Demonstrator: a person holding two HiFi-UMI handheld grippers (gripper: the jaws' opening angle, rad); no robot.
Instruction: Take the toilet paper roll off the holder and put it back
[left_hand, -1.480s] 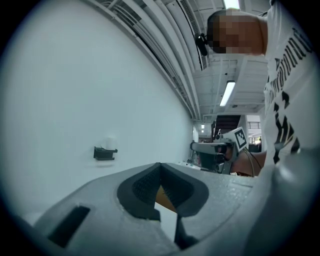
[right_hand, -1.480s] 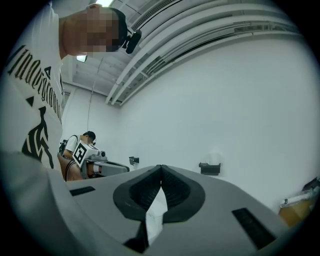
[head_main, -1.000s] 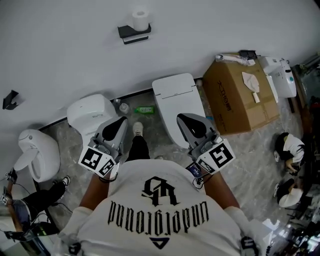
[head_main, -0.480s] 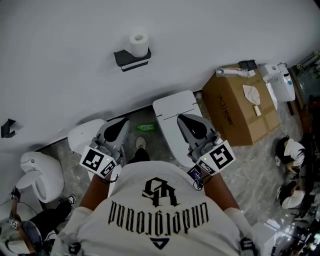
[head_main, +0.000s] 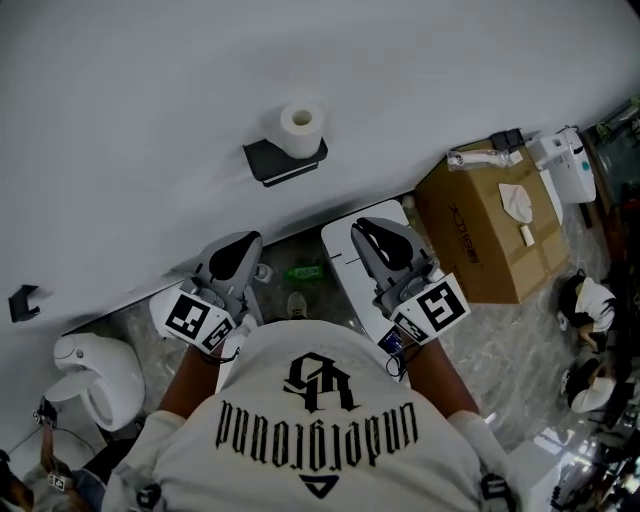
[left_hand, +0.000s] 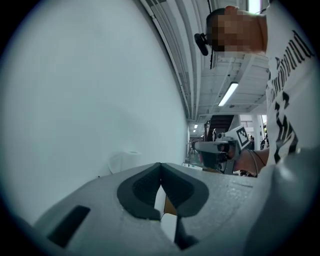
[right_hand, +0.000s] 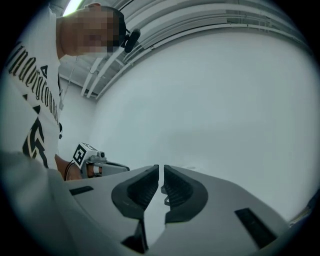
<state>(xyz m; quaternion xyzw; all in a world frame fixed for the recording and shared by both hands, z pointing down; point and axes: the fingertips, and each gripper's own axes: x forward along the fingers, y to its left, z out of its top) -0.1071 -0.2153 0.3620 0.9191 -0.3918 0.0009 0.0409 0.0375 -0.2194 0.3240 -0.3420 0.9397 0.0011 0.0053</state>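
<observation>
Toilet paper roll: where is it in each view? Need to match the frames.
Head view: toilet paper roll at upper centre, standing on the dark holder fixed to the white wall.
Left gripper view: toilet paper roll pale and faint, low and left of centre, against the white wall.
Right gripper view: not in it.
Shared landmark: the white wall, in all three views.

The toilet paper roll (head_main: 301, 128) stands upright on the dark holder (head_main: 283, 161) on the white wall. The left gripper (head_main: 240, 250) and the right gripper (head_main: 372, 235) (each with its marker cube) point toward the wall, well apart from the roll.
</observation>
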